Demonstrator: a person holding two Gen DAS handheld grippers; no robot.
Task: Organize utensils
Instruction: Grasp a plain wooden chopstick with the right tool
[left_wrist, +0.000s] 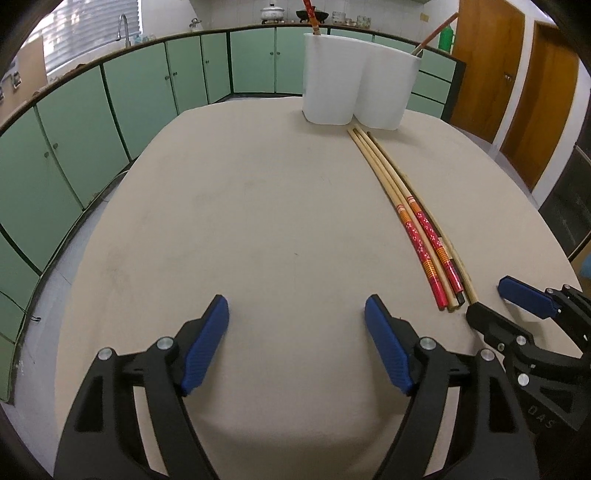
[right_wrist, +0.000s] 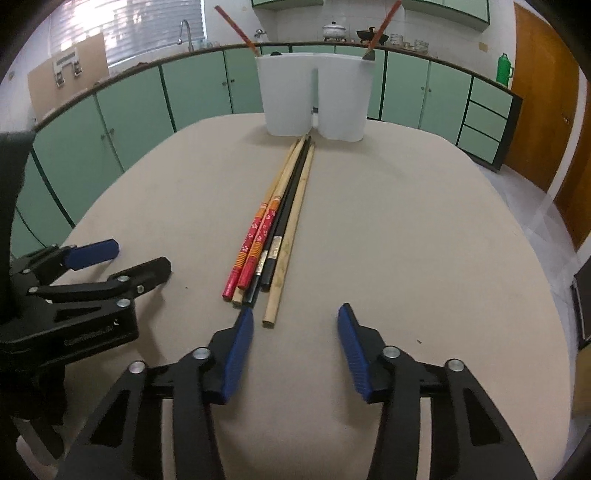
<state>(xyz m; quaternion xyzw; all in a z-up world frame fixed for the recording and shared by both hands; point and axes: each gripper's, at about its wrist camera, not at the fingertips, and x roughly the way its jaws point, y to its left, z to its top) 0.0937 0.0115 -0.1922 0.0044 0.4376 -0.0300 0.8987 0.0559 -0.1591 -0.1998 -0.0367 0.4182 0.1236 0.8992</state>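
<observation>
A bundle of several chopsticks (right_wrist: 275, 225) lies on the beige table (right_wrist: 406, 240): red-patterned, black and plain wooden ones, tips pointing at a white two-compartment holder (right_wrist: 314, 99) at the far edge. The holder has a red stick in each compartment. My right gripper (right_wrist: 295, 319) is open and empty, just short of the chopsticks' near ends. My left gripper (left_wrist: 295, 308) is open and empty over bare table, left of the chopsticks (left_wrist: 417, 225). The holder (left_wrist: 356, 81) and right gripper (left_wrist: 491, 299) show in the left wrist view; the left gripper (right_wrist: 140, 258) shows in the right wrist view.
Green kitchen cabinets (left_wrist: 140, 92) with a counter, sink tap and pots curve behind the table. Wooden doors (left_wrist: 517, 74) stand at the right. The table edge (left_wrist: 122, 177) drops off to a tiled floor on the left.
</observation>
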